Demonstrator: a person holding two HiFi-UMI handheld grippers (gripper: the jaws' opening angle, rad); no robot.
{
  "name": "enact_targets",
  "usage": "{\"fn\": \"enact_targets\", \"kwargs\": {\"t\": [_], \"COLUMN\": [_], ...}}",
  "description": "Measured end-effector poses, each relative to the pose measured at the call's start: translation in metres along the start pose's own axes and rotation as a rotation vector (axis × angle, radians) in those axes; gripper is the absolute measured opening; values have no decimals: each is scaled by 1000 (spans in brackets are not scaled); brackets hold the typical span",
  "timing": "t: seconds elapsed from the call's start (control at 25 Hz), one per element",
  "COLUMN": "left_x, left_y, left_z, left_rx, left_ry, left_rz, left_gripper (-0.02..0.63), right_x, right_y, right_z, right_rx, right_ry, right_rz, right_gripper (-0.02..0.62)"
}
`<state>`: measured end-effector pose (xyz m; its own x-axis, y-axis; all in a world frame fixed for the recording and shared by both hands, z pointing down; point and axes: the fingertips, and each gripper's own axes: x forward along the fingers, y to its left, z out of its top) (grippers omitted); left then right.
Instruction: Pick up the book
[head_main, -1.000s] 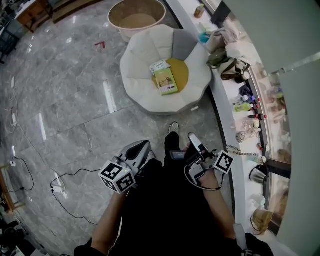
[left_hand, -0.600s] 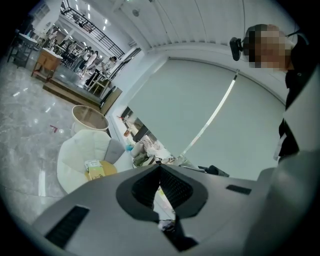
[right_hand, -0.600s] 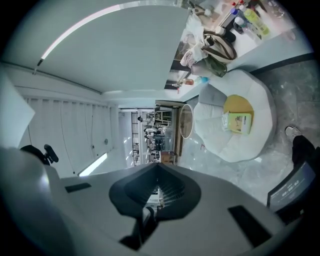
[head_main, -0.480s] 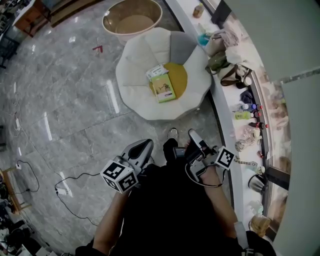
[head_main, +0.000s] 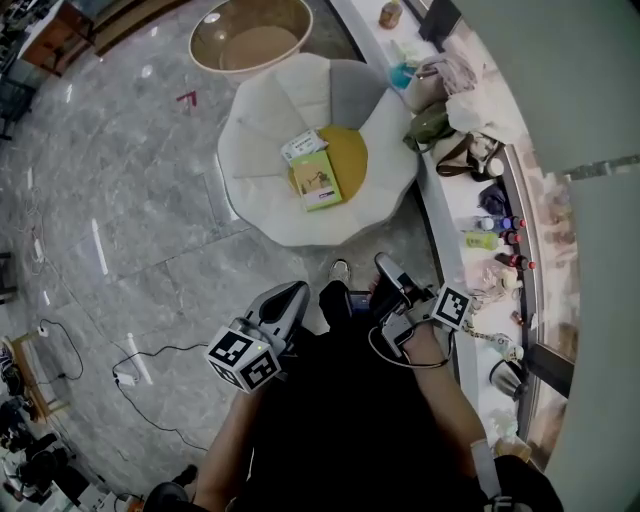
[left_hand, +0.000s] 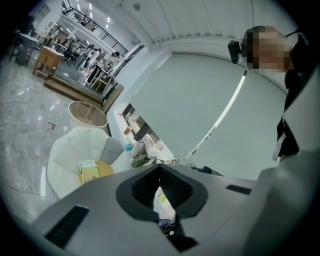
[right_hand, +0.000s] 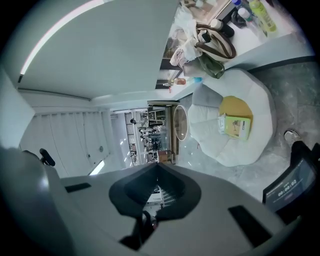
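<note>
Book: green cover up, flat on a yellow cushion in the hollow of a white petal-shaped chair, well apart from both grippers and untouched.

Nearest, low against dark clothing: left gripper, fingers clenched tip to tip on nothing, marker cube back toward the body. Alongside it, right gripper, fingers likewise clenched and empty, its cube out to the side. Both angled forward.

Just ahead of the fingers, a shoe on polished grey marble floor, then a short strip of bare floor up to the chair's front edge. Off to the left, a loose cable trailing over the floor, away from the chair.

Plenty of open floor along the chair's left side. On its right, the rim close against a long white tabletop, with little room there.

Just beside the book's far end, a smaller pale booklet. On the tabletop, bags and a cluster of bottles.

Farther off, past the chair, a round tan tub and a small red mark on the floor.
</note>
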<state>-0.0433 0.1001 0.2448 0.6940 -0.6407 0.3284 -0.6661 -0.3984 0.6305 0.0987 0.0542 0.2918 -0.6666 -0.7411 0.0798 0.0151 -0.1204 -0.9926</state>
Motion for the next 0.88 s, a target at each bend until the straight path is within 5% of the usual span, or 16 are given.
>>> {"fn": "enact_targets", "kwargs": {"t": [0.36, 0.88], "left_x": [40, 65], "left_y": [1, 32], "left_z": [-15, -42], "left_rx": [-36, -88], "left_ry": [54, 174], "left_rz": [20, 0], "left_gripper": [14, 14], "right_x": [13, 24], "right_y": [-29, -95], "right_z": [43, 37], "right_rx": [40, 73], "right_ry": [1, 48], "right_rz": [-62, -154], "right_gripper": [18, 18]}}
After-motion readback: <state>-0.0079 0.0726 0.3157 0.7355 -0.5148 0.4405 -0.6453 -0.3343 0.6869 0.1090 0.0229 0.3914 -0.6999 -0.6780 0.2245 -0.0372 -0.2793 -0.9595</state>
